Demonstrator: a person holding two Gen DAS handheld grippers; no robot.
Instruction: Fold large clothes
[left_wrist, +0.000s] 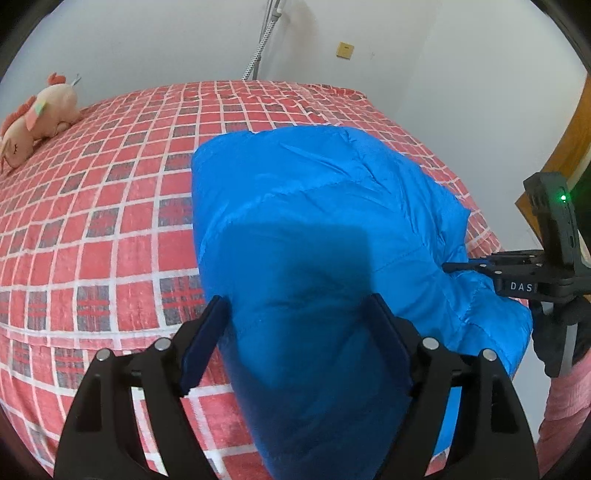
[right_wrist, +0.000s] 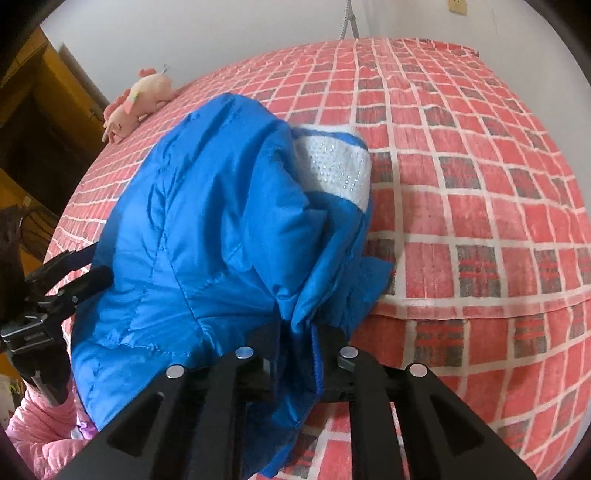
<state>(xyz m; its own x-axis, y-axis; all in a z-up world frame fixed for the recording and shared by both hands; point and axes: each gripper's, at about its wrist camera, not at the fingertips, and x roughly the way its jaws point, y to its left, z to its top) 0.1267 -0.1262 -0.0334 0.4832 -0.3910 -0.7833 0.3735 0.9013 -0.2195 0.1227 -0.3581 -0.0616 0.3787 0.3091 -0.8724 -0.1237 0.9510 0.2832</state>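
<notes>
Here the blue puffer jacket (left_wrist: 317, 221) lies heaped on the bed (left_wrist: 110, 221), whose cover is a red, white and grey check, and its near end spills over the bed's edge toward the person. The left gripper (left_wrist: 297, 332) stands spread wide, its two dark blue pads on either side of a thick roll of the jacket; the cloth fills the gap, but whether the pads press it cannot be told. In the right wrist view the right gripper (right_wrist: 297, 332) is clenched on a bunched fold of the jacket's edge, gathered tight between its black fingers. A white, sparkling band (right_wrist: 338, 166) shows on the jacket's far side. A pink plush toy (left_wrist: 37, 118) lies at the far corner of the bed, well apart from the jacket. A pink sleeve (right_wrist: 40, 432) shows below the other gripper.
</notes>
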